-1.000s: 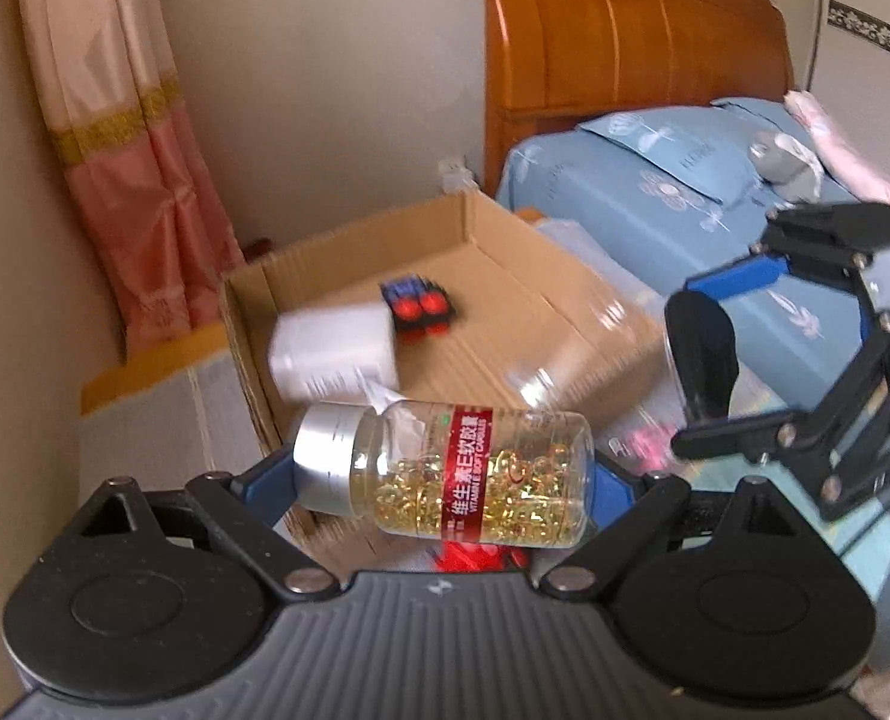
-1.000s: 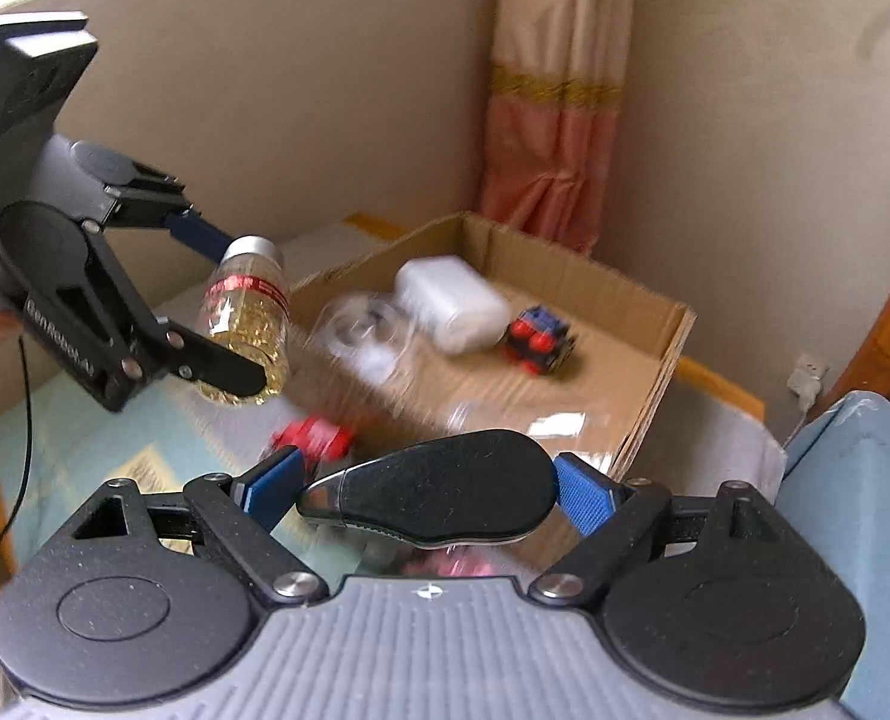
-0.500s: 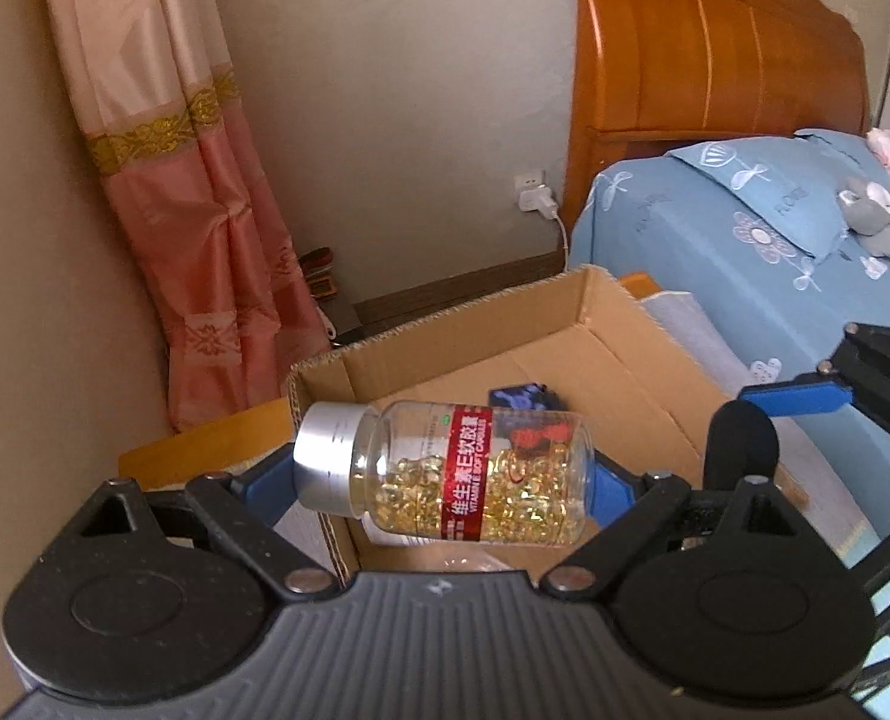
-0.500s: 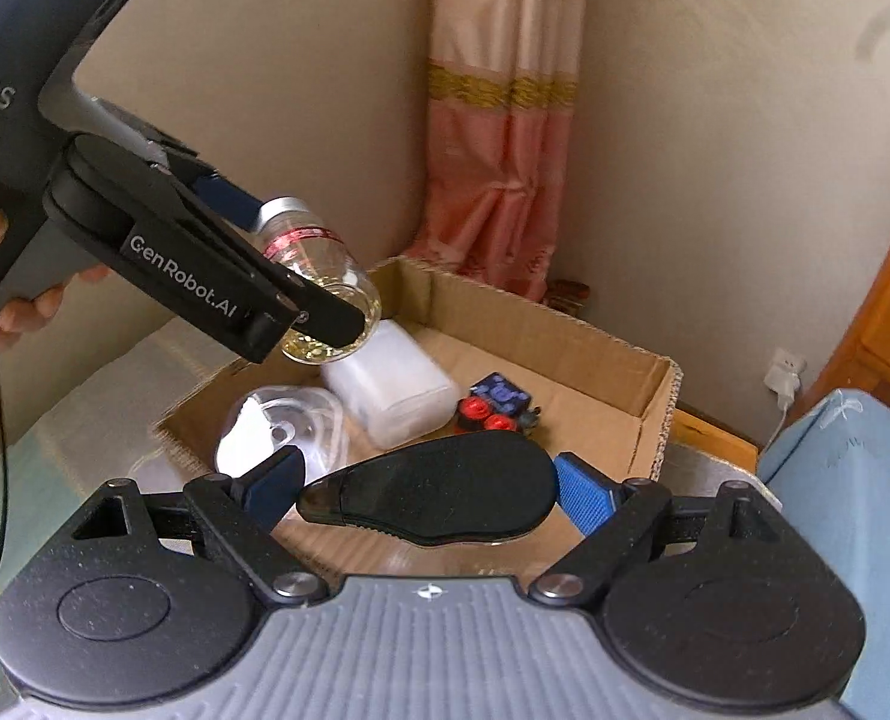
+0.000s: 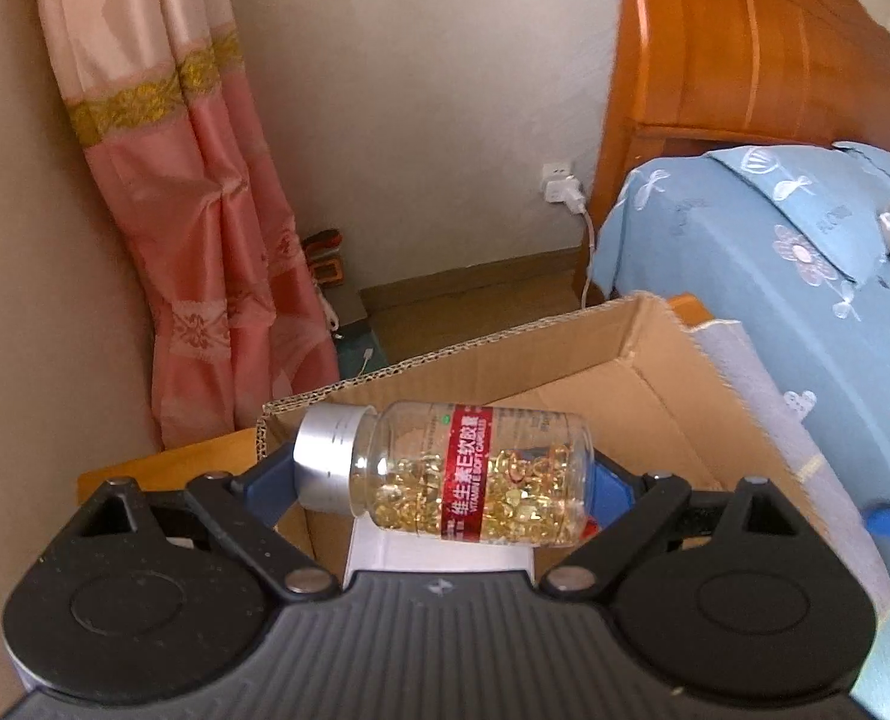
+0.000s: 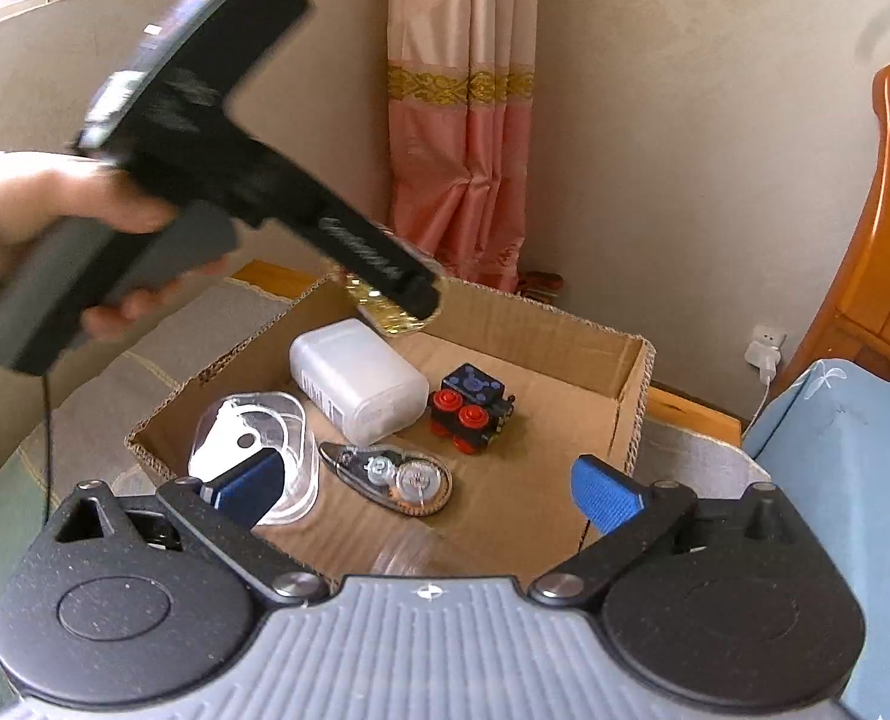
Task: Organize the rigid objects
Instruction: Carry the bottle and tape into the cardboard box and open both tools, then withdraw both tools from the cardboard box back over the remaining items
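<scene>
My left gripper [image 5: 445, 480] is shut on a clear capsule bottle [image 5: 451, 471] with a silver cap and red label, held sideways over the near left corner of the cardboard box [image 5: 643, 360]. In the right wrist view the left gripper [image 6: 408, 294] hangs over the box's far left corner [image 6: 637, 372], the bottle [image 6: 384, 312] mostly hidden behind it. My right gripper [image 6: 426, 492] is open and empty above the box. Inside lie a correction tape dispenser [image 6: 390, 477], a white case [image 6: 357, 381], a clear tape holder [image 6: 258, 450] and a toy car [image 6: 475, 408].
A pink curtain [image 5: 192, 228] hangs behind the box. A bed with blue bedding [image 5: 805, 276] and a wooden headboard [image 5: 745, 48] stands to the right. A wall socket with a charger [image 5: 559, 189] is on the far wall.
My right gripper opened and let go of the dark correction tape dispenser, which now lies in the box. My left gripper carried the bottle forward over the box's corner.
</scene>
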`<state>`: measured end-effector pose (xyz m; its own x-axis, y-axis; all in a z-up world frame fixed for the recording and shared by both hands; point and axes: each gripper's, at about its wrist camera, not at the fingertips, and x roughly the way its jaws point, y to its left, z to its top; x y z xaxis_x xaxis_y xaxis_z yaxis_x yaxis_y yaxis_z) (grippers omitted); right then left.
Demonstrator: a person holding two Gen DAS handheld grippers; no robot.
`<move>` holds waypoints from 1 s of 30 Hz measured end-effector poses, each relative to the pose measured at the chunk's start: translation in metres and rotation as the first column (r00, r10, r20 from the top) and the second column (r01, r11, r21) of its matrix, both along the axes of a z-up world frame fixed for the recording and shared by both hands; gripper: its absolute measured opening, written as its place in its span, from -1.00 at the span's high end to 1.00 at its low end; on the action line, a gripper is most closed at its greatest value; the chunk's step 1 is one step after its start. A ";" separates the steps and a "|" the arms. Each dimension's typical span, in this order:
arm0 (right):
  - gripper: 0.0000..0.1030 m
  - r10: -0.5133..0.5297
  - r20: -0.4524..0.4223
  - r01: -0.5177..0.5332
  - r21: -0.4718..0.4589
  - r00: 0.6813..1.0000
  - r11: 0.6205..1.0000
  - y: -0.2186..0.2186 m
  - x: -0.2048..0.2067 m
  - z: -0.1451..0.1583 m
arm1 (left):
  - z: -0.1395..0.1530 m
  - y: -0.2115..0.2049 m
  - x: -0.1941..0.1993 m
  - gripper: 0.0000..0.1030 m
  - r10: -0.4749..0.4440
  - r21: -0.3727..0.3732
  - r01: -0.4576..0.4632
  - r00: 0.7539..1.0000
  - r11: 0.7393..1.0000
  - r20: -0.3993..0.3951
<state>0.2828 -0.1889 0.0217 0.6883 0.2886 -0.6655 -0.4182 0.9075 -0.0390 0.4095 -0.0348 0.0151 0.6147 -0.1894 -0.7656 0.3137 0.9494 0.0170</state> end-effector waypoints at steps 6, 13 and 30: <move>-1.00 0.004 0.006 -0.004 0.004 1.000 1.000 -0.007 -0.012 0.003 | -0.004 -0.001 0.007 -0.87 0.033 -0.007 -0.033 0.999 0.999 -0.003; -1.00 -0.016 -0.010 0.016 0.026 1.000 1.000 -0.008 -0.020 0.000 | 0.017 0.006 -0.022 -0.89 0.003 -0.021 -0.002 0.999 1.000 0.032; -1.00 -0.141 -0.002 0.141 0.035 0.990 0.989 0.000 -0.082 -0.033 | 0.033 0.022 -0.128 -0.96 -0.087 -0.074 0.091 0.994 0.993 0.059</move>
